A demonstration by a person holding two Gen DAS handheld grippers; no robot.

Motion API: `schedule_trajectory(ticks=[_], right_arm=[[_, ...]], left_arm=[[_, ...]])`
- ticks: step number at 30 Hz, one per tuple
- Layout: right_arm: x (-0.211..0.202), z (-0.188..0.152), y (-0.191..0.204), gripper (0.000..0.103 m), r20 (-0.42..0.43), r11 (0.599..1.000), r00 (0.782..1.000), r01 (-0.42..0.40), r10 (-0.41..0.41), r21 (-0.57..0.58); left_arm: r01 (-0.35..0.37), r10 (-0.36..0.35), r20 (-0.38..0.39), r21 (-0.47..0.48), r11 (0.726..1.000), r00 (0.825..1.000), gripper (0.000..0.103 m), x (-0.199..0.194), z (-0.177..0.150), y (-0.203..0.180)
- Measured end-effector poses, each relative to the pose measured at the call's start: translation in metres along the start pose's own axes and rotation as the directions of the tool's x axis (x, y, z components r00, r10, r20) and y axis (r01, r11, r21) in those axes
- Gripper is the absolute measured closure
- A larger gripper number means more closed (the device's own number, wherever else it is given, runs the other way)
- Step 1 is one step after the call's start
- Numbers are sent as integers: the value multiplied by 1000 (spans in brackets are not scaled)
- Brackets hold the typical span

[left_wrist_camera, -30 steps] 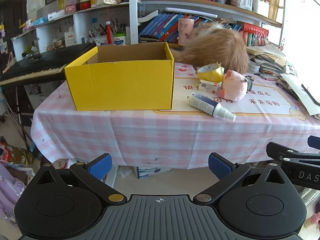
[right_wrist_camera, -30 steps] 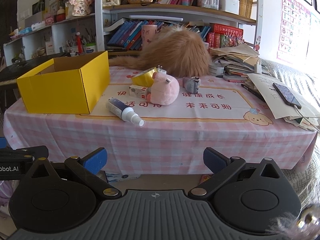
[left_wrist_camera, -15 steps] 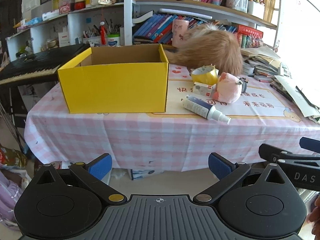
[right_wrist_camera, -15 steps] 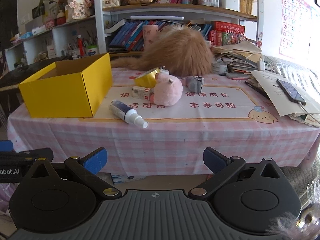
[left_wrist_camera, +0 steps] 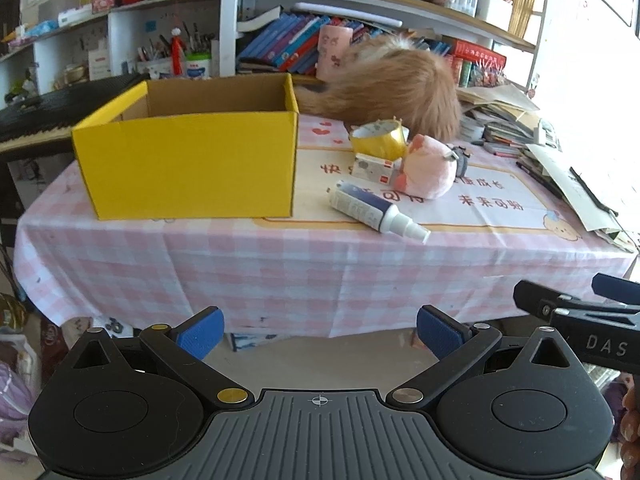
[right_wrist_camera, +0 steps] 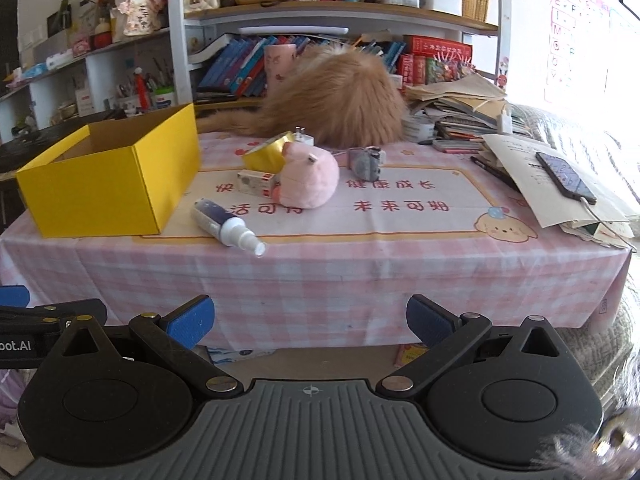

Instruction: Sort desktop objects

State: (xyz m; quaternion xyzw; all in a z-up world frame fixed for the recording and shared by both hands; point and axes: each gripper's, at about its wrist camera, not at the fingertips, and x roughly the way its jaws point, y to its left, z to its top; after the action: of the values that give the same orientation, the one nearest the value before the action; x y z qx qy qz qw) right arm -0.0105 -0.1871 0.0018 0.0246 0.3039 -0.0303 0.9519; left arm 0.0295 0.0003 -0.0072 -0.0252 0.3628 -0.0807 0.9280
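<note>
An open yellow cardboard box [left_wrist_camera: 192,164] [right_wrist_camera: 108,188] stands on the left of the pink checked table [left_wrist_camera: 280,264]. Right of it lie a white spray bottle [left_wrist_camera: 376,212] [right_wrist_camera: 226,222], a small white carton [left_wrist_camera: 374,168] [right_wrist_camera: 256,182], a gold tape roll [left_wrist_camera: 378,140] [right_wrist_camera: 268,154], a pink plush toy [left_wrist_camera: 428,174] [right_wrist_camera: 308,180] and a small grey object [right_wrist_camera: 364,162]. My left gripper [left_wrist_camera: 318,332] is open and empty, below and in front of the table edge. My right gripper [right_wrist_camera: 308,322] is open and empty, likewise short of the table.
A fluffy ginger cat [right_wrist_camera: 340,100] [left_wrist_camera: 396,88] sits at the table's back. Stacked papers and a phone [right_wrist_camera: 566,178] lie at the right. Bookshelves [right_wrist_camera: 320,4] stand behind, a keyboard piano [left_wrist_camera: 44,116] at the left. The other gripper shows at each view's edge [left_wrist_camera: 576,320].
Both grippers have drifted closer to the table and slightly rightwards; the box and objects look larger. Both stay open. Nothing on the table moved.
</note>
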Motion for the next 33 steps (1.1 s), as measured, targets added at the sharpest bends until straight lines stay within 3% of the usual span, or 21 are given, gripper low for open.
schedule_trajectory(ticks=[7, 18, 26, 33], right_arm=[[9, 4, -8, 0, 3, 1000, 1000, 22, -22, 4], [29, 26, -19, 0, 33, 998, 999, -40, 41, -48], [57, 51, -38, 2, 9, 990, 996, -89, 90, -109], [84, 70, -56, 3, -12, 973, 989, -150, 150, -173]], left_arm=[[15, -15, -5, -5, 1000, 1000, 0, 10, 6, -4], [50, -49, 4, -59, 997, 999, 2, 34, 22, -17], [71, -74, -12, -174, 982, 997, 25, 67, 39, -30], [35, -44, -27, -264, 964, 999, 32, 100, 57, -43]])
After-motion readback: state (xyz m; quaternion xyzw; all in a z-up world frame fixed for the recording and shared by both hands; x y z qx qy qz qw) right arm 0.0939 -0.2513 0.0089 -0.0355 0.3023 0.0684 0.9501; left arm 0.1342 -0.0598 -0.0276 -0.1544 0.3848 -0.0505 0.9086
